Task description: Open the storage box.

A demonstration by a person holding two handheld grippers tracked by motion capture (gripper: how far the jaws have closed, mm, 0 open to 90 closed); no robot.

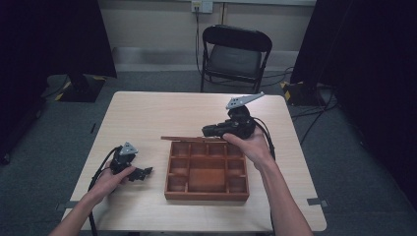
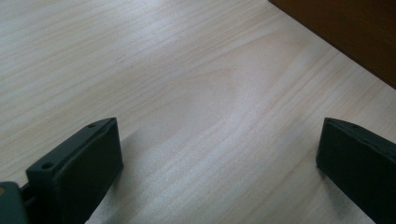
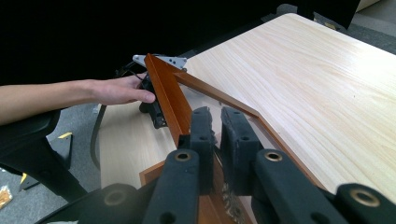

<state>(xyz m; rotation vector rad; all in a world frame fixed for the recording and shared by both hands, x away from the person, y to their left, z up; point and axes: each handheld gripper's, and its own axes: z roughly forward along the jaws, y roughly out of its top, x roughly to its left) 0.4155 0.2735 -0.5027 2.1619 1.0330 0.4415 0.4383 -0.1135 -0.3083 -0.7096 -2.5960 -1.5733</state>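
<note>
- Wooden box (image 1: pixel 206 173) sits on table (image 1: pixel 147 113), a bit right of centre, near the person's edge; inside split into small compartments round one bigger middle one.
- Lid (image 1: pixel 193 139) w/ wooden frame is raised at the box's far edge; in high view it looks like a thin strip along that edge. In right gripper view the lid (image 3: pixel 169 95) frame angles up and away from the jaws, pane between the frame bars looks see-through (table grain shows through it).
- Right gripper (image 1: pixel 220 130) is held at the box's far right corner, right hand (image 1: pixel 252 144) under it; jaws narrow, closed onto the lid's edge.
- Right gripper (image 3: pixel 215 140) seen close: two black pads nearly meet, thin lid edge between them.
- Left gripper (image 1: pixel 142 172) is low over the table, just left of the box, not touching it; left hand (image 1: pixel 109 181) wraps its body.
- Left gripper (image 2: pixel 219 154) jaws stand wide apart, only bare table (image 2: pixel 177 84) between them; box's dark side at top right corner.
</note>
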